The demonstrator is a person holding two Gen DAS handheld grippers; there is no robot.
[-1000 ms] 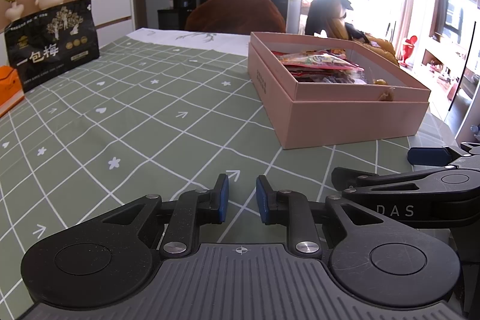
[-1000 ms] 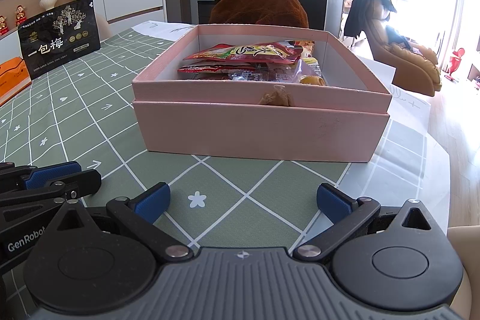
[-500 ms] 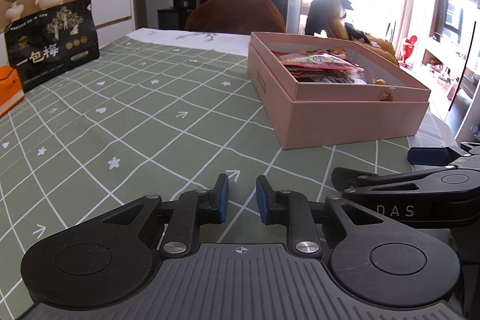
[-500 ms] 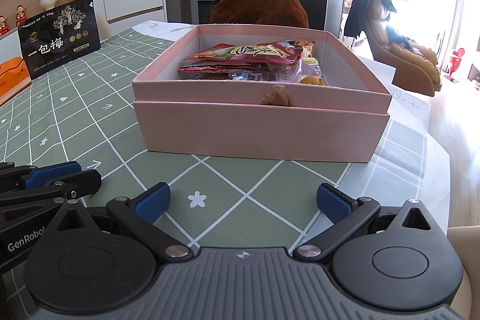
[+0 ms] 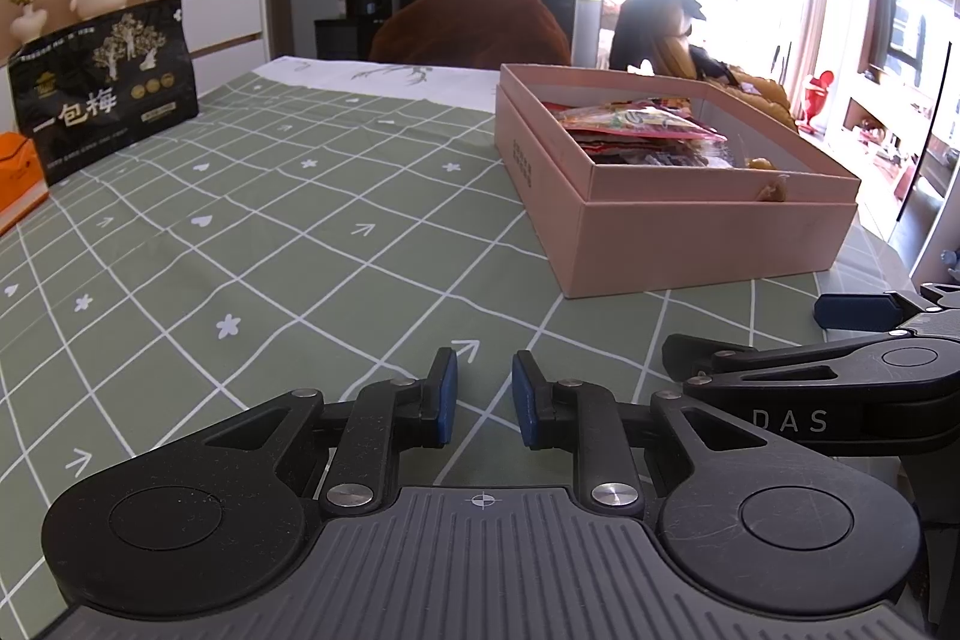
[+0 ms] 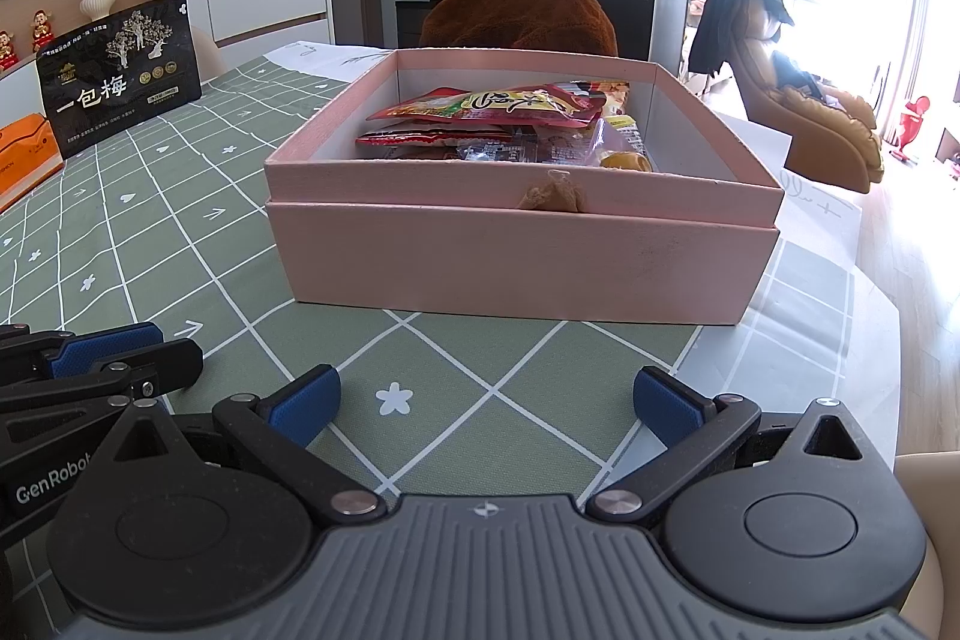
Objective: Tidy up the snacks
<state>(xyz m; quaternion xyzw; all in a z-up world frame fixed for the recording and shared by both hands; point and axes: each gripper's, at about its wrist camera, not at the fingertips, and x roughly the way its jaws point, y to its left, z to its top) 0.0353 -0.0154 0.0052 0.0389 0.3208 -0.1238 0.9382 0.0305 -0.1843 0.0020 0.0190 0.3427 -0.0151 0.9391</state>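
An open pink box point(image 5: 690, 244) point(image 6: 516, 268) sits on the green checked tablecloth point(image 5: 270, 220) with several snack packets point(image 5: 636, 127) point(image 6: 498, 106) inside; a red and yellow packet lies on top. My left gripper point(image 5: 485, 397) hovers low over the cloth, left of the box, jaws almost together with nothing between them. My right gripper point(image 6: 486, 406) faces the box's near wall, jaws wide open and empty. Each gripper shows at the edge of the other's view: a right fingertip pad point(image 5: 852, 311) and a left fingertip pad point(image 6: 102, 346).
A black snack pouch point(image 5: 108, 94) point(image 6: 120, 82) stands upright at the far left of the table, an orange box point(image 5: 18, 172) point(image 6: 24, 160) beside it. A brown chair back point(image 5: 474, 22) rises behind the table. The table edge runs just right of the pink box.
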